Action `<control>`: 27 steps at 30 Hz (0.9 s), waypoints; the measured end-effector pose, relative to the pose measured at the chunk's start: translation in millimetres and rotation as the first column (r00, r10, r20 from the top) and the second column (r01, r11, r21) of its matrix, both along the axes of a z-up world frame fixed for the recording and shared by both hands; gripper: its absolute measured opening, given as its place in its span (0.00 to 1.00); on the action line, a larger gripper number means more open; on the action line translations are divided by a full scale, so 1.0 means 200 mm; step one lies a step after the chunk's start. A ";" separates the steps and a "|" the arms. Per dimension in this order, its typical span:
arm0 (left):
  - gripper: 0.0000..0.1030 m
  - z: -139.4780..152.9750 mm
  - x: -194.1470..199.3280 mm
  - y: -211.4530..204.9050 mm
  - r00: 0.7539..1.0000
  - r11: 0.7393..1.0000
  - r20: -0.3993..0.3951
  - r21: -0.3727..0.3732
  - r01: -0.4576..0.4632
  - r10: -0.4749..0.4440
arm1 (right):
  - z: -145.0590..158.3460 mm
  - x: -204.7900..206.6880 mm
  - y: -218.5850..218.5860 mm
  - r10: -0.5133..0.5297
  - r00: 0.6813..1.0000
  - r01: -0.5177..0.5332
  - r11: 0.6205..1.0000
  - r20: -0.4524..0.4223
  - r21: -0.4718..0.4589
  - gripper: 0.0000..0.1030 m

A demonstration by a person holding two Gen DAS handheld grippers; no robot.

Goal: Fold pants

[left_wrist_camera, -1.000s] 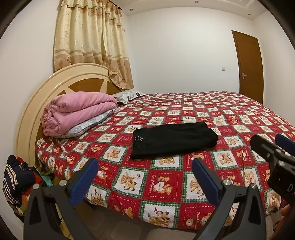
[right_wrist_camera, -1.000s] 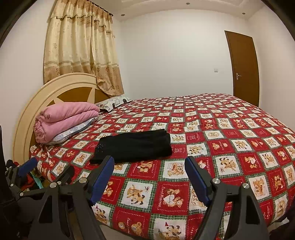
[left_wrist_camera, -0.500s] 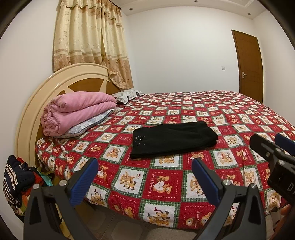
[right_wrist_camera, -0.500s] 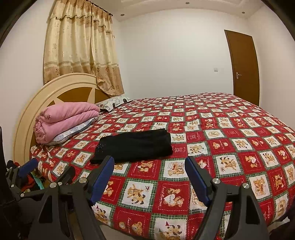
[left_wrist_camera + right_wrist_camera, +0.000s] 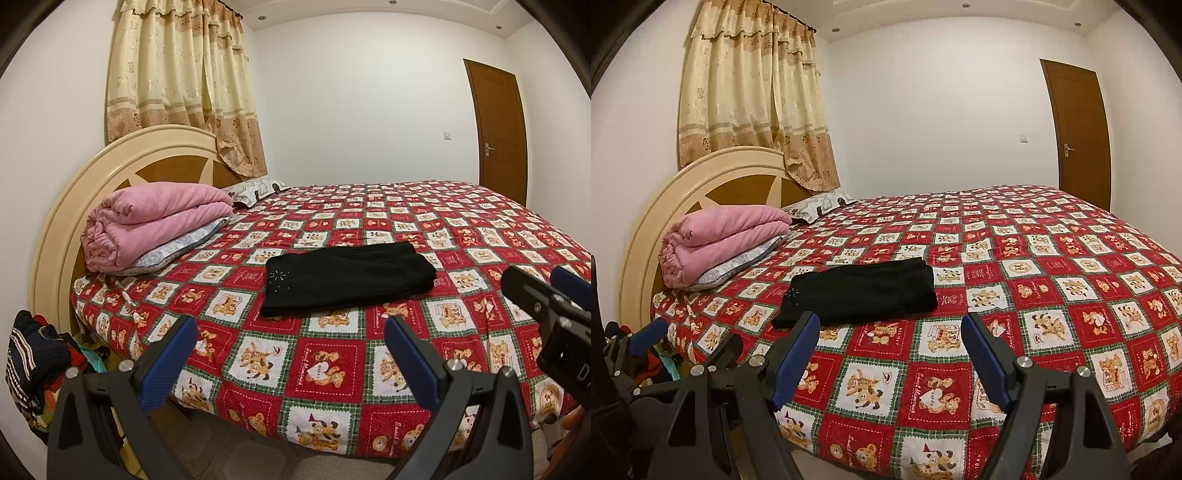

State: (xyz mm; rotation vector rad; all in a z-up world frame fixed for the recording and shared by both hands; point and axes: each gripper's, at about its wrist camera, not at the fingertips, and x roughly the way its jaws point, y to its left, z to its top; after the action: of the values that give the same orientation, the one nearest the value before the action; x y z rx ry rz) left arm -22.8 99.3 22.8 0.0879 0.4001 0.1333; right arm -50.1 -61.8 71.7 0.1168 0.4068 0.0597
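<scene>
The black pants (image 5: 347, 277) lie folded into a flat rectangle on the red bear-patterned bedspread (image 5: 461, 236), near the bed's front edge; they also show in the right wrist view (image 5: 860, 288). My left gripper (image 5: 288, 343) is open and empty, held off the bed's edge, short of the pants. My right gripper (image 5: 890, 339) is open and empty, also back from the pants. The right gripper shows at the right edge of the left wrist view (image 5: 546, 295); the left gripper shows at the left of the right wrist view (image 5: 646, 336).
A folded pink blanket (image 5: 155, 221) sits on a pillow by the round headboard (image 5: 66, 206). A pile of clothes (image 5: 33, 362) lies on the floor left of the bed. A curtain (image 5: 184, 81) hangs behind; a brown door (image 5: 498, 129) stands far right.
Both grippers have drifted slightly back and down from the bed. The pants have not moved.
</scene>
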 end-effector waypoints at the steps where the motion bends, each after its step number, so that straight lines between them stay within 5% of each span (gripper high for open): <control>1: 1.00 0.00 0.00 0.00 1.000 1.000 0.000 0.000 0.000 0.000 | 0.00 0.00 0.00 0.000 1.000 0.000 1.000 0.000 0.000 0.78; 27: 1.00 0.00 0.00 0.03 1.000 1.000 -0.002 0.008 -0.015 0.015 | 0.00 0.00 0.01 -0.004 1.000 0.004 1.000 0.002 -0.003 0.78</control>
State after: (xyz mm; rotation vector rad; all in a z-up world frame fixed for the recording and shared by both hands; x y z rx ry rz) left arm -22.1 105.0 21.9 0.0934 0.4022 0.1493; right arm -50.2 -59.1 71.3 0.1151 0.4041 0.0549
